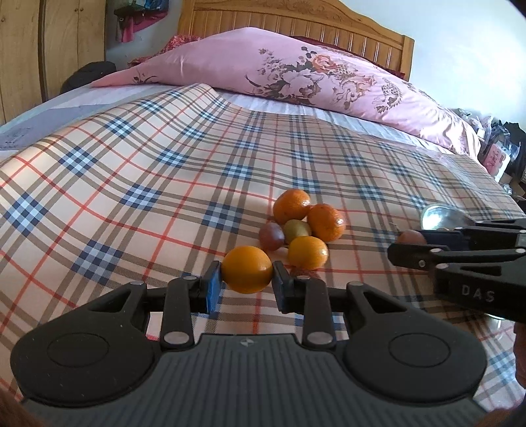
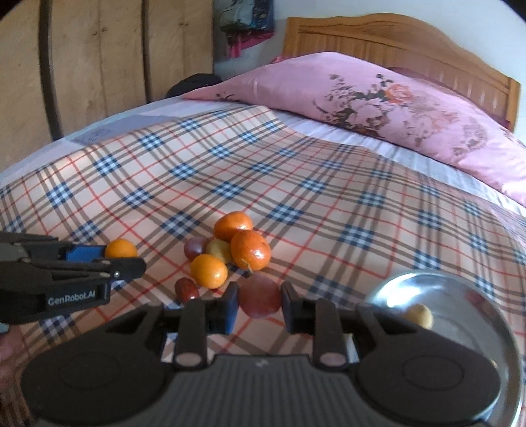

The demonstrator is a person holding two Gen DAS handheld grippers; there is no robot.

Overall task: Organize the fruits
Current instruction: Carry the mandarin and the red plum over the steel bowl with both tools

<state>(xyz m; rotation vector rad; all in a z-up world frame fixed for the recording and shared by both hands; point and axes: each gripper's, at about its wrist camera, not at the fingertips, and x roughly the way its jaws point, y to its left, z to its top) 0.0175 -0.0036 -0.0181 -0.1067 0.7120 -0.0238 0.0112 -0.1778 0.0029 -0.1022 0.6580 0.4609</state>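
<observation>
My left gripper (image 1: 246, 282) is shut on a small orange (image 1: 247, 269), held just above the plaid bedsheet; the right wrist view shows this orange (image 2: 120, 248) at the left. My right gripper (image 2: 259, 303) is shut on a reddish plum (image 2: 259, 300), also visible as the plum (image 1: 409, 237) at the right of the left wrist view. Between them a pile of fruit lies on the sheet: two oranges (image 1: 292, 206) (image 1: 326, 222), a smaller orange (image 1: 308, 252), a green fruit (image 1: 297, 230) and a purple fruit (image 1: 271, 235). A small red fruit (image 2: 186, 290) lies near my right gripper.
A shiny metal bowl (image 2: 460, 295) sits on the bed at the right, holding a yellowish fruit (image 2: 419, 316). A pink floral pillow (image 1: 296, 72) lies at the head of the bed before a wooden headboard (image 1: 296, 26). A wooden wardrobe (image 2: 98, 65) stands at the left.
</observation>
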